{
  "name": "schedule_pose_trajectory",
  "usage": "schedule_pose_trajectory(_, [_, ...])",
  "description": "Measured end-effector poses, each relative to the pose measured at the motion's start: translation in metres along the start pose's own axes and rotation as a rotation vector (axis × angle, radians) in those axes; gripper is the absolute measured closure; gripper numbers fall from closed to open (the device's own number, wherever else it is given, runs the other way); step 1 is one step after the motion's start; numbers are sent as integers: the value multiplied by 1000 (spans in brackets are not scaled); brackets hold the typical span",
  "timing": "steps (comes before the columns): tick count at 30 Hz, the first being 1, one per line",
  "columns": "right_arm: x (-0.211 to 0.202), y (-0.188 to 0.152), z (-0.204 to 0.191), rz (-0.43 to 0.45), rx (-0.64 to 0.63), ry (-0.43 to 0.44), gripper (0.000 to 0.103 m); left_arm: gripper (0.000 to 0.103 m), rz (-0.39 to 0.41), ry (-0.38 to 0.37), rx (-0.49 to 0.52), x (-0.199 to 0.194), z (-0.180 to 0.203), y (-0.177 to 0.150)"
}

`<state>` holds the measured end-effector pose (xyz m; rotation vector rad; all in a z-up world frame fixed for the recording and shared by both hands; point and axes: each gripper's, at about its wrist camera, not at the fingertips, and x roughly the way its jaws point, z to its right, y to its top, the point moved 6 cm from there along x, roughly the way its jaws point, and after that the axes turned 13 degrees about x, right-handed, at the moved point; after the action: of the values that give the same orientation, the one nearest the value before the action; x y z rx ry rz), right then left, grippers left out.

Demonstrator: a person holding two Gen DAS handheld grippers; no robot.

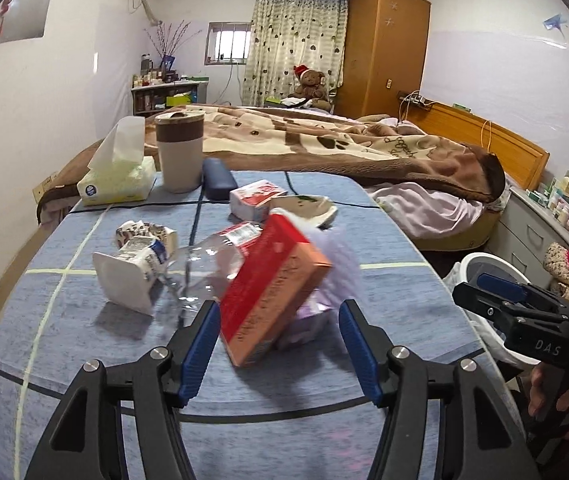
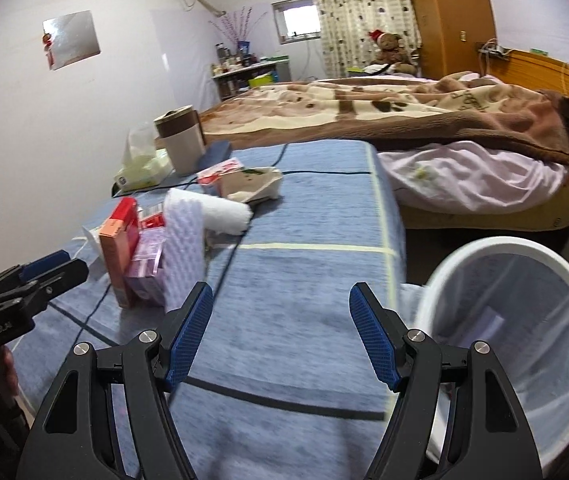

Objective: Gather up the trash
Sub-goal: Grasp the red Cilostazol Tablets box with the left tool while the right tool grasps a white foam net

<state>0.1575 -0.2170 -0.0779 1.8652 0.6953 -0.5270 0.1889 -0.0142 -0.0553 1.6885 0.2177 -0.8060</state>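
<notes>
Nearest the left wrist camera, the left gripper holds its fingers wide apart with nothing between them, above the blue tablecloth. Left to right on the cloth lie a crushed milk carton, a clear plastic bottle and a tilted red box. The right gripper is likewise spread wide and empty. A white lined trash bin stands just beside the table's right edge.
</notes>
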Motion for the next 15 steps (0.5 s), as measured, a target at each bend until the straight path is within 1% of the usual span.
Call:
schedule_pose_trajectory(3, [12, -1, -12, -24, -10, 24, 31, 42, -15, -19, 7, 7, -7, 1])
schedule_pose_trajectory(5, [19, -1, -18, -43, -4, 52, 31, 42, -19, -28, 40, 12, -7, 1])
schedule_pose_trajectory(7, [25, -1, -24, -59, 3, 72, 31, 42, -30, -46, 55, 19, -8, 3])
schedule_pose_trajectory(9, [31, -1, -27, -78, 11, 85, 31, 42, -33, -46, 66, 24, -10, 5])
schedule_pose_trajectory(11, [38, -1, -32, -93, 15, 105, 31, 42, -31, -71, 79, 30, -11, 8])
schedule_pose_trajectory(15, [48, -4, -41, -130, -4, 137, 31, 41, -44, -92, 114, 42, -14, 11])
